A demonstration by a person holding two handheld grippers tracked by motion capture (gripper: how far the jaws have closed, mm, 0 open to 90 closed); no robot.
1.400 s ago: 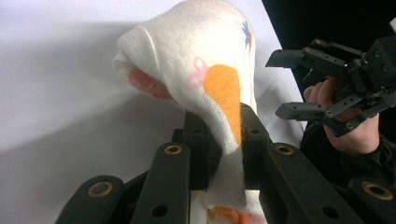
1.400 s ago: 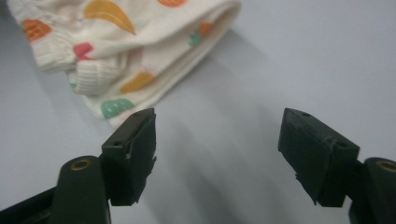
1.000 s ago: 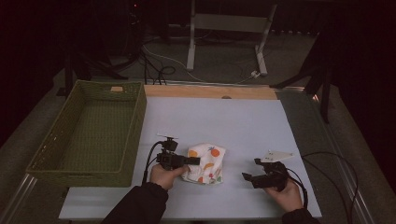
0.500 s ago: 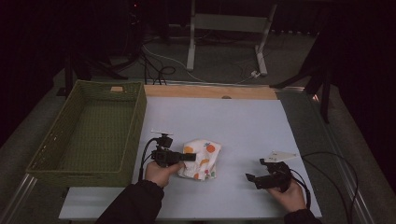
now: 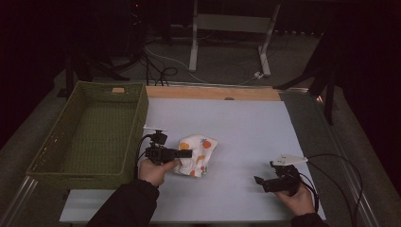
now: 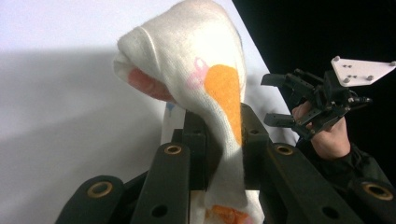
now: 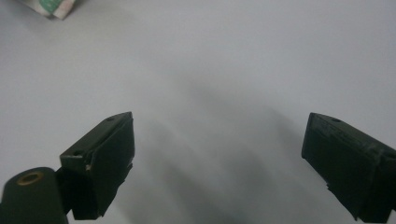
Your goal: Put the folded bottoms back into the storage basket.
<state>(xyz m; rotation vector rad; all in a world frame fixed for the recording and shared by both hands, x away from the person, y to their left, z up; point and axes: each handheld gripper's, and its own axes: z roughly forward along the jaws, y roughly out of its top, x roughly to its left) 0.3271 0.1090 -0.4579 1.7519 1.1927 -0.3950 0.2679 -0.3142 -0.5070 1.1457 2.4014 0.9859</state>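
Left tongs (image 5: 185, 153) are clamped on a white cloth (image 5: 196, 155) with orange and pink prints; in the left gripper view the fabric (image 6: 205, 88) is pinched between the two black jaws and rises above them in a rounded fold, with its lower end hanging down between the jaw arms. From the high view the cloth sits at the near left part of the pale tabletop (image 5: 246, 127), just right of the left hand (image 5: 153, 171) and not far from the green woven basket (image 5: 137, 118) that stands at the tabletop's left edge. Right tongs (image 5: 265, 172) are well apart from the cloth, near the tabletop's right front corner, held by the right hand (image 5: 295, 198). Their jaws have just been opening and now stand wide apart with nothing between them; the right gripper view shows bare tabletop (image 7: 210, 84) in the gap between the two pads.
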